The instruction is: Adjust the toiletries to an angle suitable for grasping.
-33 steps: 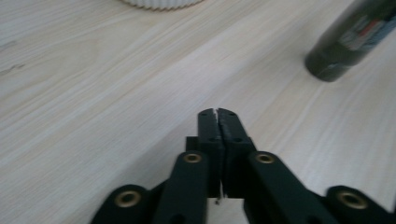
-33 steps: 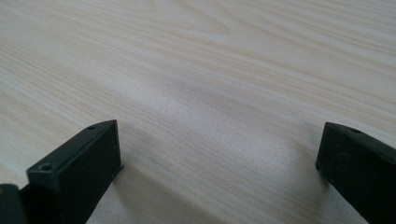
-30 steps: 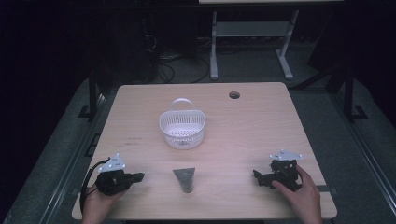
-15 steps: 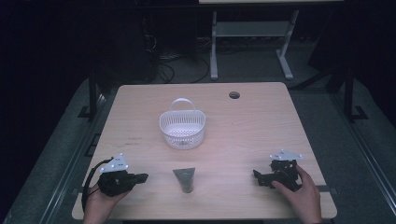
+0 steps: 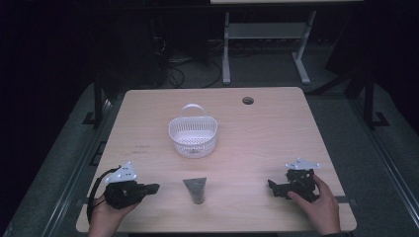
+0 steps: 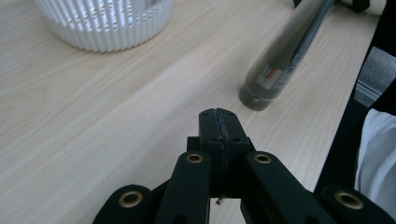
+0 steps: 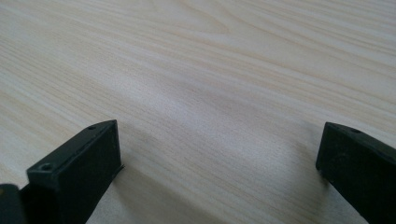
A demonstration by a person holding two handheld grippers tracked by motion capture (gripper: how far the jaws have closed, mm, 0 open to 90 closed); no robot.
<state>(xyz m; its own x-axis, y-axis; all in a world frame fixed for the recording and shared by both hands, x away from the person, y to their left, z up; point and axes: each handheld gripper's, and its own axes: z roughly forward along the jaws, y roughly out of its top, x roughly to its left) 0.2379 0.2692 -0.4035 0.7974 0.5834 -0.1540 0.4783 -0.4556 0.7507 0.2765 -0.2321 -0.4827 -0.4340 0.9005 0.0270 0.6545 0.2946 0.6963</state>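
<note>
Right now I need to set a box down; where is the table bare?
Bare: the table left and right of the white basket, and behind it up to the round hole. Crowded: the near edge, with the left tool, dark tube and right tool.

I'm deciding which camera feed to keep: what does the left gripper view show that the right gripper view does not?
The left gripper view has the white basket, the dark tube lying on the table, and the left tongs with jaws pressed together. The right gripper view has the right tongs with jaws spread wide over bare wood. Both share the light wooden table.
</note>
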